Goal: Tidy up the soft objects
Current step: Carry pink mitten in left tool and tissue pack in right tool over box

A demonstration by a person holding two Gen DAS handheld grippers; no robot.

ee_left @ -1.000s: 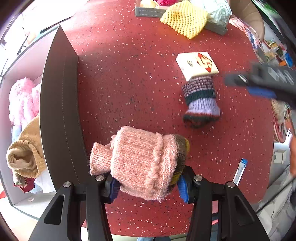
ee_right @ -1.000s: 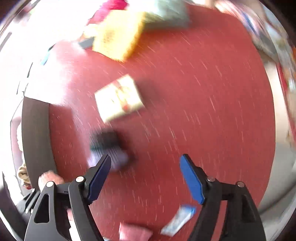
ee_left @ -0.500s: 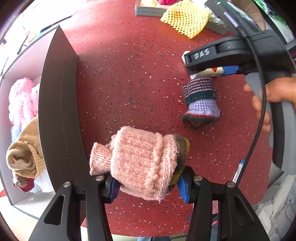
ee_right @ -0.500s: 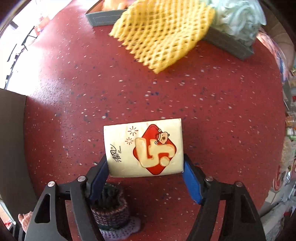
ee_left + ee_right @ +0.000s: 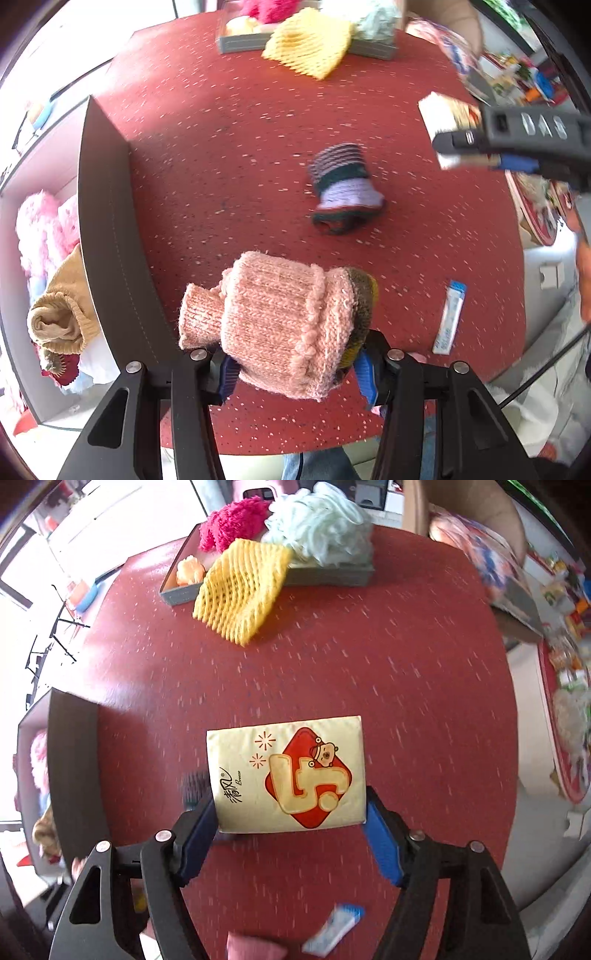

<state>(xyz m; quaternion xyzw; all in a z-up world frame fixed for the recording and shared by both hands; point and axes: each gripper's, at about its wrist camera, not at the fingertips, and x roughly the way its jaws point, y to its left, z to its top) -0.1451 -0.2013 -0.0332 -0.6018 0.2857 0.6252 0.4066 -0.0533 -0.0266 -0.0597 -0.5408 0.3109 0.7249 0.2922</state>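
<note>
Now left gripper (image 5: 295, 369) jaws pinch pink knit (image 5: 280, 325); right gripper (image 5: 290, 827) jaws pinch tissue pack (image 5: 286, 773).

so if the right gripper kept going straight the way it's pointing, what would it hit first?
Probably the red table. The right gripper points down, shut on the tissue pack, so that pack would touch first. Depth is unclear.

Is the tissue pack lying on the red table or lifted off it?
Lifted. The right claw clamps the tissue pack at both side edges, and it hangs above the table, hiding part of the striped knit piece.
</note>
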